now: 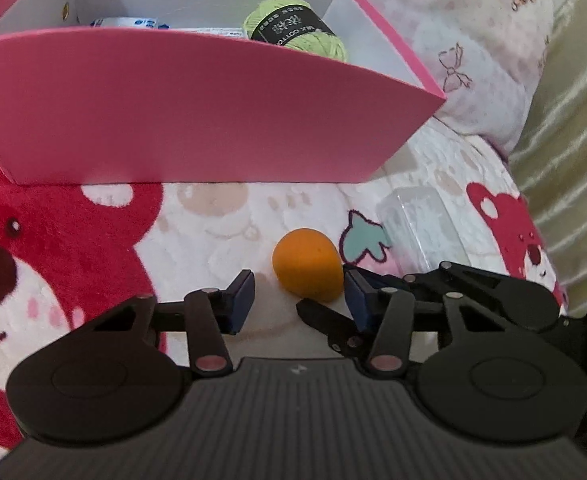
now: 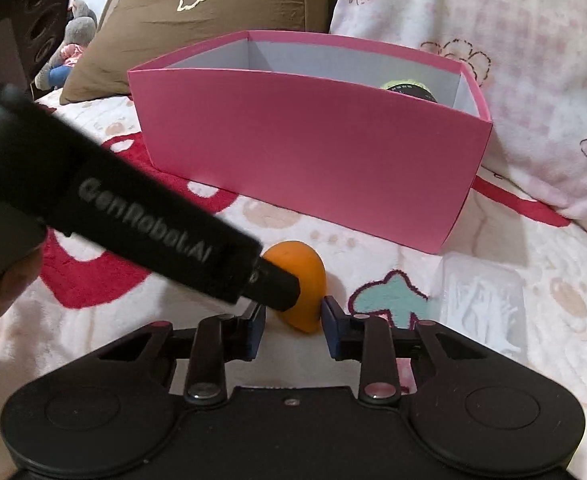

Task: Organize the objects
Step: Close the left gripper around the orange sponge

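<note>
Left wrist: one orange egg (image 1: pixel 307 270), one pink box (image 1: pixel 197 120).

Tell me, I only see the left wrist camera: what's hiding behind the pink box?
Observer: A brown pillow with a white cloud shape lies behind the pink box, toward its left end.
Operator: Any toys back there?
Observer: Yes, a grey plush toy sits left of the pillow.
Operator: Do the other tongs have the orange egg?
Observer: The right tongs have a pad on each side of the narrow end of the orange egg, closed on it.
</note>
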Available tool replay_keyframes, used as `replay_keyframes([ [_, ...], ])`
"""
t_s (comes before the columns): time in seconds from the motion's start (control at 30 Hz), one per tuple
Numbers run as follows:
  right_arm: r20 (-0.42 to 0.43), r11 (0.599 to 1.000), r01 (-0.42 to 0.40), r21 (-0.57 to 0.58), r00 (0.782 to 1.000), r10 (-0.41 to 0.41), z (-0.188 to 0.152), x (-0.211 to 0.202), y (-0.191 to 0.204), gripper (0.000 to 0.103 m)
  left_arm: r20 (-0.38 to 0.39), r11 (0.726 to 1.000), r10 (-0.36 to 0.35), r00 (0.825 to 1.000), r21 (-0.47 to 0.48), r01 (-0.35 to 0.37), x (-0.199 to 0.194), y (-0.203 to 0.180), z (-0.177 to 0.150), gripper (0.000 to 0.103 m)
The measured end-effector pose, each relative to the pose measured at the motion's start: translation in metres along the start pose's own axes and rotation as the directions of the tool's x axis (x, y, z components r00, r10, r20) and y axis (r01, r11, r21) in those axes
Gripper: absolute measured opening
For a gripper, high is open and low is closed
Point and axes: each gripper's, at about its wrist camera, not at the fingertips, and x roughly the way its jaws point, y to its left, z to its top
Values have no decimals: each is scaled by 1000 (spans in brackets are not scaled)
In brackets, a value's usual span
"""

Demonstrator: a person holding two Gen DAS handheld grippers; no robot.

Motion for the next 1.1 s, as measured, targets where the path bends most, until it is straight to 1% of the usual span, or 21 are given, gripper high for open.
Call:
replay_keyframes([
  [0.03,1,1000,3,-1,1000,-3,0,1,-1,36,-5,1000,6,1000,-16,-6,2,1,0,40],
  [0.07,1,1000,7,0,1000,-7,1,3,0,36,-9,999,14,1000,-30,-14,4,2,1,39],
  [0.13,5,1000,9,15,1000,-9,0,8,-4,36,5,999,4,1000,-54,-4,6,5,1,36],
  [0.27,20,999,3,47,1000,-4,0,15,-10,36,38,993,-18,999,-114,23,10,13,1,36],
  [0.47,27,999,22,34,999,-23,1,18,-9,37,65,992,-34,997,-118,42,13,13,3,35],
  [0.57,36,999,26,37,999,-27,1,20,-8,38,66,990,-47,997,-129,55,15,12,7,35],
  [0.67,48,999,27,40,998,-29,1,20,-10,36,60,988,-70,996,-130,77,17,12,10,35],
  [0.73,48,998,22,54,999,-24,1,19,-11,34,52,989,-83,995,-122,88,18,10,10,35],
  [0.8,54,998,9,57,998,-12,2,16,-12,34,57,994,-69,996,-82,74,17,3,8,35],
  [0.83,51,999,12,52,999,-14,2,15,-10,34,52,997,-55,997,-46,57,17,-1,7,35],
  [0.9,49,999,21,34,999,-23,2,13,-7,33,48,999,-38,998,-7,38,15,-6,6,35],
  [1.1,43,999,27,41,999,-29,1,4,-2,33,31,999,-34,999,-6,34,6,-10,7,35],
])
